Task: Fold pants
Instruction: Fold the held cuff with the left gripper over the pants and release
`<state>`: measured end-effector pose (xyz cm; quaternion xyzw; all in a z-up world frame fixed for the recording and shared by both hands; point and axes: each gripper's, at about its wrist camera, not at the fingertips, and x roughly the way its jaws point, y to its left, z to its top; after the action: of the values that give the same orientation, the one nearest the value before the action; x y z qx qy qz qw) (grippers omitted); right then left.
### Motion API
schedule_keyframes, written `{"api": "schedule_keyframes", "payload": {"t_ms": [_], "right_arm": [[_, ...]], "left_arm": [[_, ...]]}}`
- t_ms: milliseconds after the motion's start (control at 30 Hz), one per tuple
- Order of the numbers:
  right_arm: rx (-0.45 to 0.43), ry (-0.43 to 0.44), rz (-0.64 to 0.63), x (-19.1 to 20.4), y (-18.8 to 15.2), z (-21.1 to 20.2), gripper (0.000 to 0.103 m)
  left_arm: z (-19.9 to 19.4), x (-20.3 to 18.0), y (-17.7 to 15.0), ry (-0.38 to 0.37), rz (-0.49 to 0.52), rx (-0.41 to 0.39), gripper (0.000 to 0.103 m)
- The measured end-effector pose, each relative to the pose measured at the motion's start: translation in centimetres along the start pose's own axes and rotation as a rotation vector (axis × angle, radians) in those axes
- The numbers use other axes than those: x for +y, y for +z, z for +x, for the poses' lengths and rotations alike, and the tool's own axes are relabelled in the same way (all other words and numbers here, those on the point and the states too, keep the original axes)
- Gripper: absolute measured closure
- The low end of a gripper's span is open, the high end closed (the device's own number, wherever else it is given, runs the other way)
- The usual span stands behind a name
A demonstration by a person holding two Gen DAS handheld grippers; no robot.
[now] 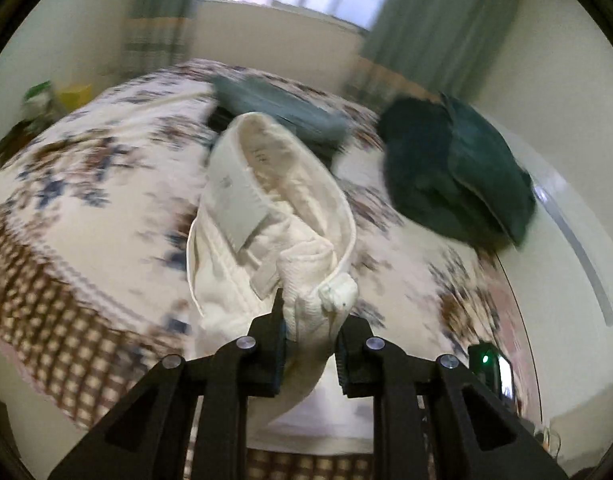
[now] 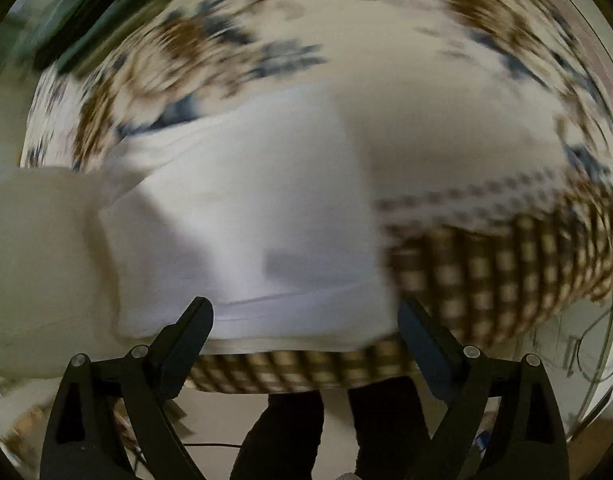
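The white pants [image 1: 266, 216] hang bunched from the left gripper [image 1: 310, 332], whose jaws are closed narrowly on a wad of fabric near the waistband, beside a button tab. The garment is lifted above the bed [image 1: 86, 168], waistband gaping open toward the far side, so the fold looks barely begun: no neat crease or stacked layers show yet, and the pants would have to be laid flat and doubled over.

In the right wrist view a pale stretch of the same cloth [image 2: 258, 208] lies over the near edge of the bed, and the right gripper [image 2: 306, 320] hovers just at its hem with jaws wide and nothing between them.

Beyond the pants on the bed sit a grey-green folded item [image 1: 282, 112] and, to its right, a dark green heap [image 1: 458, 168].

Both views are smeared by motion. How the legs lie is hidden below the left gripper, and whether the pale cloth is one leg or both cannot be told.
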<state>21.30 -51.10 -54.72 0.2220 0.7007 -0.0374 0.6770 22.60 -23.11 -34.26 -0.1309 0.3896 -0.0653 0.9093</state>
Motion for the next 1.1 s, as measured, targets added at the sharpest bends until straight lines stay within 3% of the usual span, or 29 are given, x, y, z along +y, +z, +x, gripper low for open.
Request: {"api": "schedule_keyframes", "payload": {"t_ms": [167, 300, 400, 567, 667, 733, 800, 900, 1100], "right_arm": [[-0.015, 0.029, 0.129, -9.7, 0.9, -1.3, 0.008], [-0.022, 0.025, 0.197, -15.9, 0.9, -1.9, 0.008], [-0.024, 0.022, 0.25, -20.1, 0.7, -2.5, 0.008], [-0.039, 0.087, 0.299, -24.6, 0.9, -3.6, 0.008], [-0.044, 0.161, 0.297, -25.2, 1.4, -3.8, 0.008], [-0.046, 0.214, 0.287, -24.5, 2.0, -3.8, 0.008], [-0.053, 0.282, 0.26, -23.4, 2.9, -3.9, 0.008], [-0.049, 0.366, 0.208, -20.5, 4.3, -3.7, 0.008], [0.006, 0.45, 0.115, -13.6, 7.8, 0.1, 0.008]], "left_arm": [[5.3, -7.8, -3.8, -0.052, 0.075, 0.125, 0.087], [10.0, -12.2, -7.9, -0.049, 0.122, 0.231, 0.087], [12.8, -14.2, -10.6, 0.002, 0.191, 0.298, 0.086], [15.6, -15.2, -12.4, 0.074, 0.214, 0.408, 0.081], [15.1, -16.4, -11.8, 0.079, 0.24, 0.437, 0.066], [14.3, -17.0, -11.0, 0.08, 0.257, 0.427, 0.034], [13.4, -17.1, -9.7, 0.106, 0.27, 0.408, 0.019], [12.2, -15.8, -7.2, 0.186, 0.273, 0.379, 0.018], [12.3, -7.4, -4.3, 0.423, 0.273, 0.385, 0.018]]}}
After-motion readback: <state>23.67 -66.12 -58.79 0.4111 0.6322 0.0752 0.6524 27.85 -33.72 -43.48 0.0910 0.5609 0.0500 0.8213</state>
